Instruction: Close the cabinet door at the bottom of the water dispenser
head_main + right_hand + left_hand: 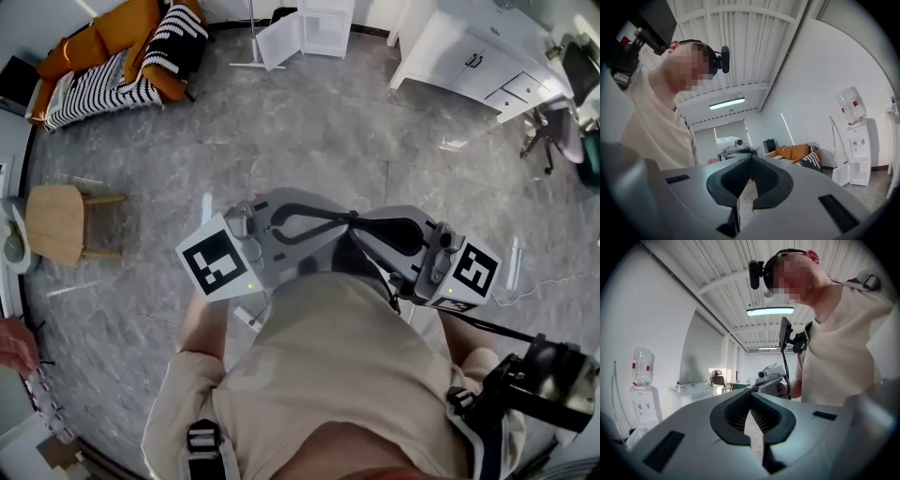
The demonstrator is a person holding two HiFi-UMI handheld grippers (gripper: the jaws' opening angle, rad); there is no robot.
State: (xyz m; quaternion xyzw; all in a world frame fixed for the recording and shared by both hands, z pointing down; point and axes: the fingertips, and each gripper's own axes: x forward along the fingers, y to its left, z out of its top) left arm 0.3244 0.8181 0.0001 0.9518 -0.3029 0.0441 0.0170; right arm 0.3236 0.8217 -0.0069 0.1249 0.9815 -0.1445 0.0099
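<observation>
The white water dispenser (325,26) stands far off by the back wall, and its bottom cabinet door (278,41) hangs open to the left. The right gripper view shows the dispenser (857,140) with its bottle on top and the open door (840,176). It also stands at the left of the left gripper view (641,394). Both grippers are held close in front of the person's body, pointing at each other. My left gripper (349,217) (751,392) is shut on nothing. My right gripper (362,234) (750,157) has its tips together, with nothing between them.
An orange sofa (122,47) with a striped blanket stands at the back left, and a wooden stool (54,223) stands at the left. White cabinets (469,56) and an office chair (553,131) are at the back right. A thin lamp stand (251,37) rises beside the dispenser. Grey floor lies between.
</observation>
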